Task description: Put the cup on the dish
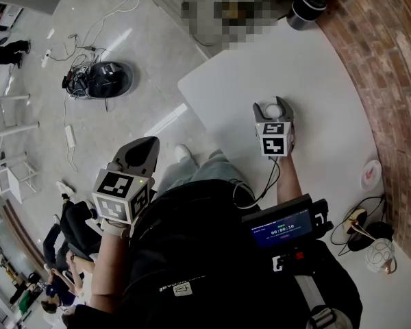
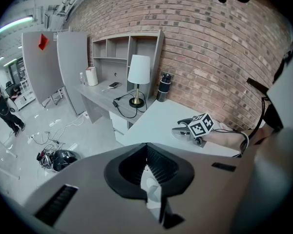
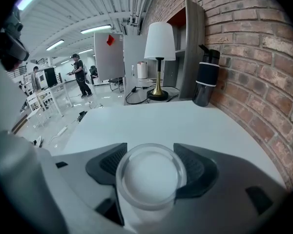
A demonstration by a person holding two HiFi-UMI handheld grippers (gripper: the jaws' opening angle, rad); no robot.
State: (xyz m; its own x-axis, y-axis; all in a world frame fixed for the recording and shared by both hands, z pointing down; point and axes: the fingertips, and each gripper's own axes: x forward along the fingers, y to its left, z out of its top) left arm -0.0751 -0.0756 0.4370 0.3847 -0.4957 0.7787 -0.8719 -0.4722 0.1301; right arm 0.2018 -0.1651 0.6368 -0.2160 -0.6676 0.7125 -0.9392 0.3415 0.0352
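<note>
A clear frosted cup [image 3: 151, 175] sits between the pads of my right gripper [image 3: 151, 162], which is shut on it, rim facing the camera. In the head view that gripper [image 1: 273, 112] holds the cup [image 1: 272, 108] over the middle of the white table [image 1: 246, 67]. A small pink-and-white dish [image 1: 371, 175] lies near the table's right edge by the brick wall, well to the right of the cup. My left gripper [image 1: 142, 151] hangs off the table over the floor, jaws shut with nothing in them [image 2: 147, 152].
A black bottle [image 1: 308, 4] stands at the table's far corner, and a lamp [image 3: 159, 57] on the desk beyond. Cables and a white device [image 1: 373, 242] lie at the near right. A brick wall [image 1: 390, 81] borders the right. A black object with cables [image 1: 106, 79] is on the floor.
</note>
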